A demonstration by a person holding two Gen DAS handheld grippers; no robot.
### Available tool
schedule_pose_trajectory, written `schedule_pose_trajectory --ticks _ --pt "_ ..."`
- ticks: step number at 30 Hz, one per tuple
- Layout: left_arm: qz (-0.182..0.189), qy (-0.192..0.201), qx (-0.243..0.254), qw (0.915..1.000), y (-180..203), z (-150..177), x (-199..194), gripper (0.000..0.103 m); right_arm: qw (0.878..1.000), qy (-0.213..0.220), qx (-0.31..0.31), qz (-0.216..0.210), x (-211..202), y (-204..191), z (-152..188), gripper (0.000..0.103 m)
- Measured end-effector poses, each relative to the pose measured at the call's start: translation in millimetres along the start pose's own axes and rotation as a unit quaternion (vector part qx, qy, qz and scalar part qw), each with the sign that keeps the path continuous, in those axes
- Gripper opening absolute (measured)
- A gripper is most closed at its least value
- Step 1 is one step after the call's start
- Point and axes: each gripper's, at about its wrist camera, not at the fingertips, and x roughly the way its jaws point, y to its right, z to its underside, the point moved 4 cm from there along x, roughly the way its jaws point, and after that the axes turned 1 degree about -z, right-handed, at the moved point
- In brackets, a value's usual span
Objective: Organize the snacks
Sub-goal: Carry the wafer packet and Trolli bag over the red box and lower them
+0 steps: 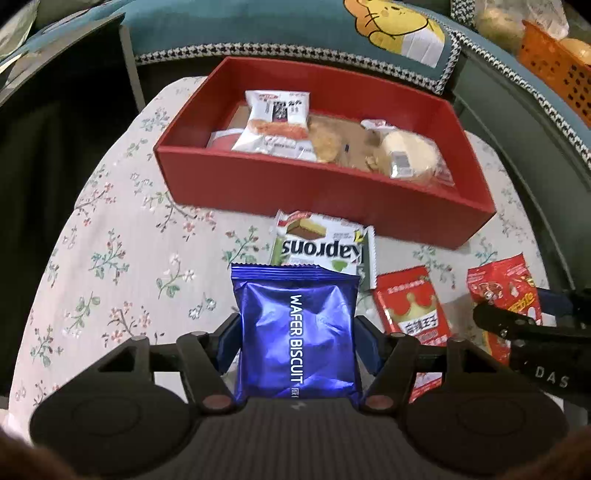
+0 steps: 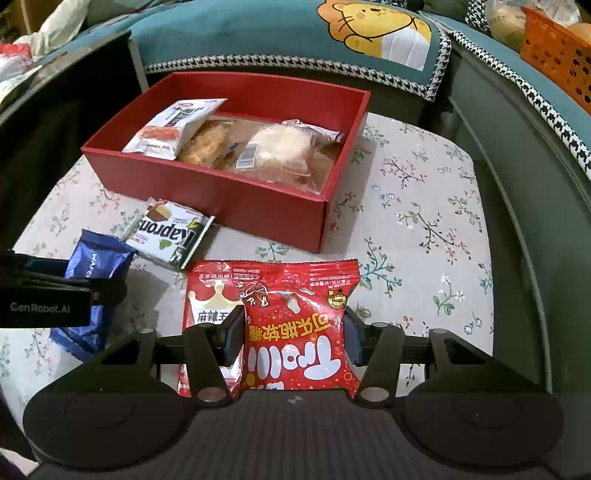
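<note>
Over floral tablecloth [image 2: 424, 206] — L gripper [image 1: 297, 332] jaws clamp blue wafer pack [image 1: 297, 332], R gripper [image 2: 295, 332] jaws clamp red candy bag [image 2: 299, 332].

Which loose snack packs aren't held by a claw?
Two: the green-and-white Kaprons pack lying in front of the red box, and the red crown pack beside it. The blue wafer pack and red candy pack sit between claw fingers.

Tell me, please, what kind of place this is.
Probably a home living room: a small table under a floral cloth stands before a teal sofa with a lion cushion, and a red box of packaged snacks sits on the table.
</note>
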Motion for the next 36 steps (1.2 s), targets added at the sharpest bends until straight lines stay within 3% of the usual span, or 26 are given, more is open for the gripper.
schedule_pose_trajectory --ticks 15,36 --pt "-0.003 0.050 0.015 0.9986 11.0 -48.7 -9.1 0.102 0.999 0.043 0.011 -0.013 -8.2 -9.0 -35.7 0.060" --pt "-0.009 0.081 0.022 0.9964 27.0 -112.3 6.1 0.102 0.996 0.081 0.039 -0.019 3.0 -1.8 -89.0 0.061"
